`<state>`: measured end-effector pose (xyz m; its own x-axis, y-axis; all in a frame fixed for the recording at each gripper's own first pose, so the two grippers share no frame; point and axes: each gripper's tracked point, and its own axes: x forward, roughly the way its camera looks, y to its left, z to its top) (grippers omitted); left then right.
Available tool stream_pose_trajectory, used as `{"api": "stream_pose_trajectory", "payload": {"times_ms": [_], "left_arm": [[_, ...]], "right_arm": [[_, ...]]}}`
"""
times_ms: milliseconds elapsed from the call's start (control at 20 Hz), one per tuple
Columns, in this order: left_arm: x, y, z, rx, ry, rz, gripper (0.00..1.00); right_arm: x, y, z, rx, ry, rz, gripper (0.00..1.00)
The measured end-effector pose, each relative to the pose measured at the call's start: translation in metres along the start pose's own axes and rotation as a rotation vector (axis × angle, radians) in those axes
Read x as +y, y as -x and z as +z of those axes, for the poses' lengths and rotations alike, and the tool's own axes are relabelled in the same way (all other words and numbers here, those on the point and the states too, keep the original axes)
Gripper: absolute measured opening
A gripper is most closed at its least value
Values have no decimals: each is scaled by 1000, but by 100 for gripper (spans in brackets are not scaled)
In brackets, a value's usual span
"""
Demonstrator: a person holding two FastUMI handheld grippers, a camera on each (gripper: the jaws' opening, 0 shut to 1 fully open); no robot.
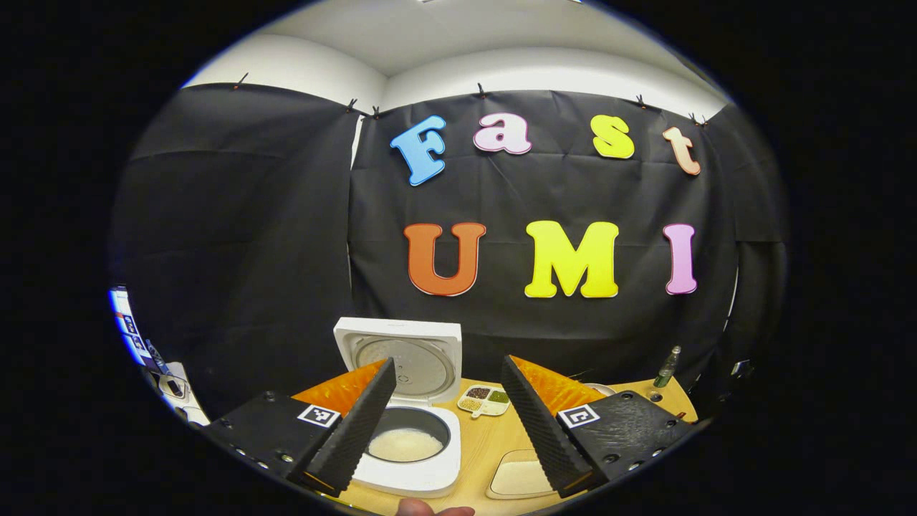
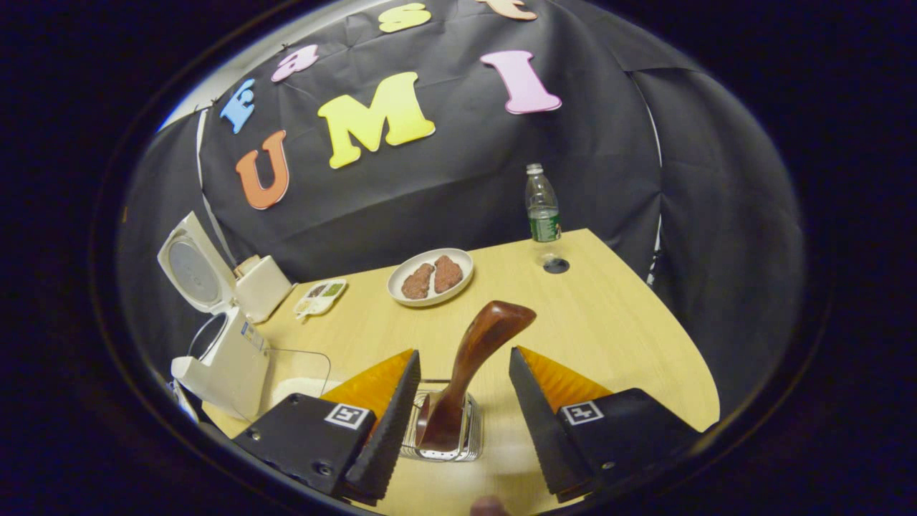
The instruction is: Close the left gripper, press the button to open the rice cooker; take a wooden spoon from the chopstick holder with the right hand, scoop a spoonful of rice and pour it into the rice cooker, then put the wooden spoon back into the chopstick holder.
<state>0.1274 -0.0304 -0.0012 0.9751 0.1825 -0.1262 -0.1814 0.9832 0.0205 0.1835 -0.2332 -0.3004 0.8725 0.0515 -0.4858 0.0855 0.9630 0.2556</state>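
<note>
- Plainly, the rice cooker (image 1: 408,437) stands with its lid (image 1: 405,358) swung up, and white rice shows in the pot; by that, the scooping step looks done.
- In the right gripper view the wooden spoon (image 2: 466,373) stands in the wire chopstick holder (image 2: 444,430), bowl end down, handle leaning up and to the right.
- The right gripper (image 2: 464,401) has its fingers spread apart on either side of the spoon, touching neither the handle nor the holder as far as can be told.
- The left gripper (image 1: 448,416) hangs above the table (image 1: 494,444) with its fingers also apart, holding nothing; the cooker sits behind its left finger.
- Judged from this, the spoon is either just set back or about to be lifted; the filled pot favours the first.
- The spoon looks stiff, light and smooth; polished wood may slip, so a hold on the thick middle of the handle, above the holder's rim, would be the safest.
- The holder seems light and open-wired; a sideways tug on the spoon could tip it.
- Elsewhere on the table: a plate (image 2: 430,276) with two brown pieces, a small divided dish (image 2: 320,296), a water bottle (image 2: 541,204) at the far edge, and a clear tub (image 2: 297,380) of rice beside the cooker.
</note>
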Motion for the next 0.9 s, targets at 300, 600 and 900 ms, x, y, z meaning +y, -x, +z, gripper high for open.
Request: {"api": "stream_pose_trajectory", "payload": {"times_ms": [300, 600, 900], "left_arm": [[-2, 7, 1, 1, -15, 17, 95], [6, 10, 4, -21, -7, 18, 95], [26, 10, 3, -44, -2, -20, 95]], "right_arm": [[2, -20, -6, 36, -34, 41, 51], [8, -8, -6, 44, -35, 31, 30], [26, 16, 5, 16, -19, -20, 21]]}}
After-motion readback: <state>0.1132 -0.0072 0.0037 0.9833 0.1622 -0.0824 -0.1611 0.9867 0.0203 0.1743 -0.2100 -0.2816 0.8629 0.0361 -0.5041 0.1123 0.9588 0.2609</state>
